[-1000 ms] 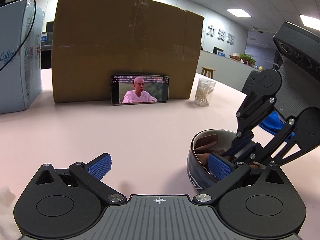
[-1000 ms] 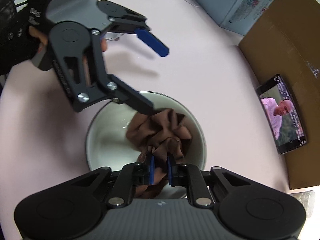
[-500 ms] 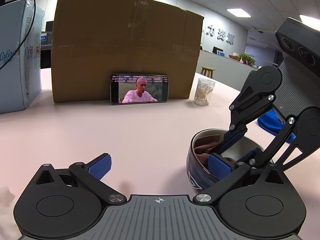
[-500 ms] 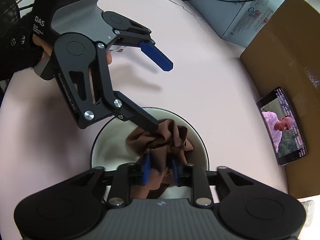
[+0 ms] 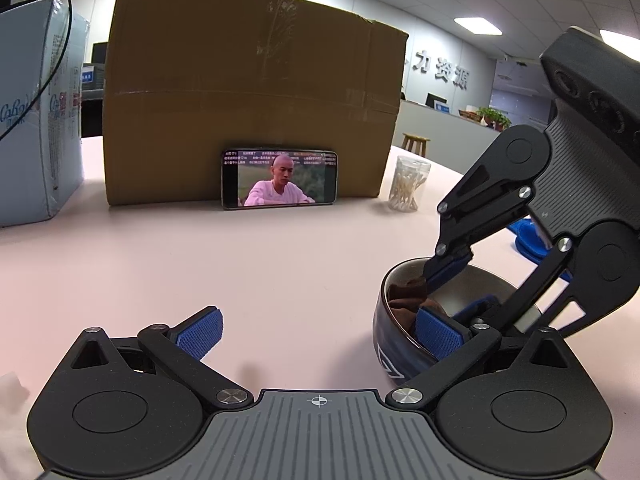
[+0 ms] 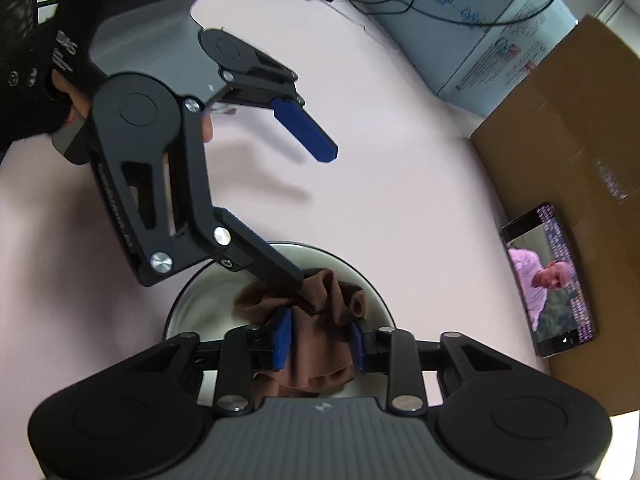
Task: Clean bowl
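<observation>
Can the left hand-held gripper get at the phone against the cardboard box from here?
Probably yes: bare table lies between the left hand-held gripper and the phone, but one finger sits inside the bowl and must lift out first.

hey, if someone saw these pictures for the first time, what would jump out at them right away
The dark bowl on the pink table stands out first: the right hand-held gripper reaches into it, its blue pads around a bunched brown cloth. The left hand-held gripper stands wide open, one finger hooked over the bowl's rim. Behind, a phone playing a video leans against a big cardboard box.
</observation>
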### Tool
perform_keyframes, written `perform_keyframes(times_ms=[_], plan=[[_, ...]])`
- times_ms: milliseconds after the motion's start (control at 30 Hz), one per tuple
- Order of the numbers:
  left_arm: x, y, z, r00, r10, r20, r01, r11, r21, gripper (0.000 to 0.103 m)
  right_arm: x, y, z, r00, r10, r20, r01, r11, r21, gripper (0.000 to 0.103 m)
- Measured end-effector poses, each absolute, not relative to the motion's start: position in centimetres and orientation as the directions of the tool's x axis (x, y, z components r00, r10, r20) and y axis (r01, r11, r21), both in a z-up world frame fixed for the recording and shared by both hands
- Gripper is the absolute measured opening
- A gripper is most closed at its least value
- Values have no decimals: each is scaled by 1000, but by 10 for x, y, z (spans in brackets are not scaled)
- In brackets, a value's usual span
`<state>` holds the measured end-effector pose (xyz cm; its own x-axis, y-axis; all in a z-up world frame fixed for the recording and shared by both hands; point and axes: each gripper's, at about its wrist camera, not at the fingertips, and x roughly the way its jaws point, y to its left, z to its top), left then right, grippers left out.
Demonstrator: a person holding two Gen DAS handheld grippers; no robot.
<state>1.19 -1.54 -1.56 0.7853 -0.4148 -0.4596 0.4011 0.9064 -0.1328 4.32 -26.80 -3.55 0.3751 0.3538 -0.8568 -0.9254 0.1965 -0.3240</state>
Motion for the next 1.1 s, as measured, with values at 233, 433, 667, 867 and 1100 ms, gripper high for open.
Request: perform_keyframes(times_ms=[233,433,667,867,1100], plan=[[12,-16,-16,784,-418,-459,404,905,-134,103,46,-275,-37,378,304,-875,-922,207,-327,17],[12,-16,-16,784,-418,-459,404,905,-132,103,41,-277,-35,341,309,-888,-936,202,-289,13],[12,-17,-16,784,-417,-460,404,905,-133,103,41,-269,-36,361,314,-878,-930,189,-315,15],[12,-16,-16,782,-420,-460,405,904,-136,103,44,-272,-36,385,297,-874,-920,201,-337,14],[11,-17,-16,782,-420,-460,406,904,-135,103,38,-279,-35,378,270,-886,-922,199,-332,14]])
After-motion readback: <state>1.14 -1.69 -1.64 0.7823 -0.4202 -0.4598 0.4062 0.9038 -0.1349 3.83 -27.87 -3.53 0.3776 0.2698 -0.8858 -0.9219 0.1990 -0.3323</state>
